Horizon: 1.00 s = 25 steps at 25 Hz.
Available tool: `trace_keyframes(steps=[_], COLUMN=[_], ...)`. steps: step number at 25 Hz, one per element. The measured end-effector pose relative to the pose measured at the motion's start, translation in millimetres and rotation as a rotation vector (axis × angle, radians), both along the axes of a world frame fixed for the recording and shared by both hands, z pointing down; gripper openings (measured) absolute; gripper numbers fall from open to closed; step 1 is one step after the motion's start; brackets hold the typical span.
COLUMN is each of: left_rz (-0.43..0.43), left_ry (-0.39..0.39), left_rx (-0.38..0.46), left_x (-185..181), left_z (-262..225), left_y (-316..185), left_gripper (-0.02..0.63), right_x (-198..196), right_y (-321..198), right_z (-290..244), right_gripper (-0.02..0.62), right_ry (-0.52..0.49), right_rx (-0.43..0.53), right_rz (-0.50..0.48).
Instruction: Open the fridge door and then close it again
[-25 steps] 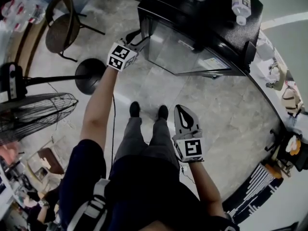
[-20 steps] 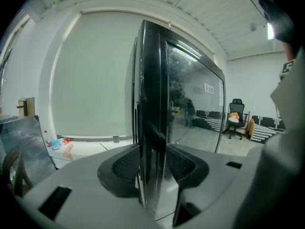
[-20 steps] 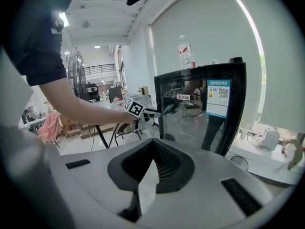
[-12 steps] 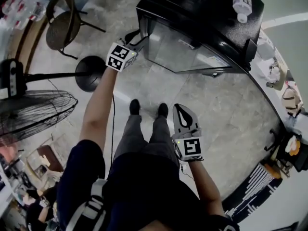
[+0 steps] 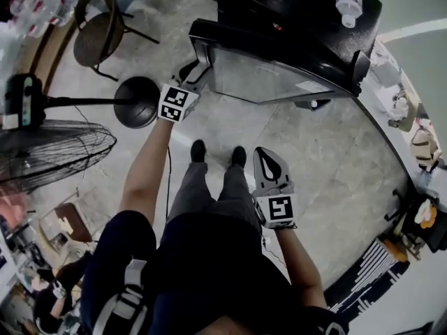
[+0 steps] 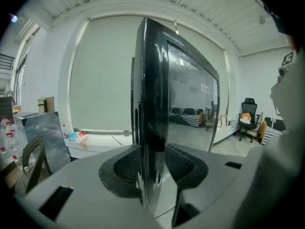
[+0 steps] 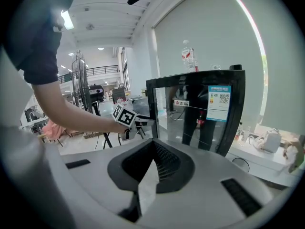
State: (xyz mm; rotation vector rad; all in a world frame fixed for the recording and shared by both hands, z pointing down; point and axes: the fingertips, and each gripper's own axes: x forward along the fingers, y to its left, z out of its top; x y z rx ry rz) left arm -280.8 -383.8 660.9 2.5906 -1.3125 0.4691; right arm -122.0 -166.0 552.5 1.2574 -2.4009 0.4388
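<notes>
The likeliest trouble is a slip: the left gripper (image 5: pixel 195 74) has just been closing its jaws and pinches only the thin, slick free edge of the black-framed glass fridge door (image 6: pixel 151 104), so a pull off the door's arc could let it skid free (or send the door towards the black round fan base (image 5: pixel 136 102) nearby). The black cabinet fridge (image 5: pixel 300 19) stands ahead, door ajar. The left arm (image 5: pixel 150 166) reaches out nearly straight, while the right gripper (image 5: pixel 265 160), jaws together on nothing, hangs low by the body, pointing forward and down
</notes>
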Motion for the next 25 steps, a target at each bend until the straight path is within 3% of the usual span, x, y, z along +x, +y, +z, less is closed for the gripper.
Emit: trace_keyframes(steps=[14,25], left_rz=[-0.156,-0.269], left_ry=[-0.026,-0.04], left_rx=[-0.025,-0.049], left_x=[-1,12], left_z=[-3,-4], left_y=[75,125], left_gripper=[0.155,0.146], right_x=[29,59], right_y=[23,39], right_z=[-15,-27], right_gripper=[0.02,0.02], right_ry=[-0.013,-0.04], right_rx=[0.03,0.051], right_rz=[-0.068,-0.181])
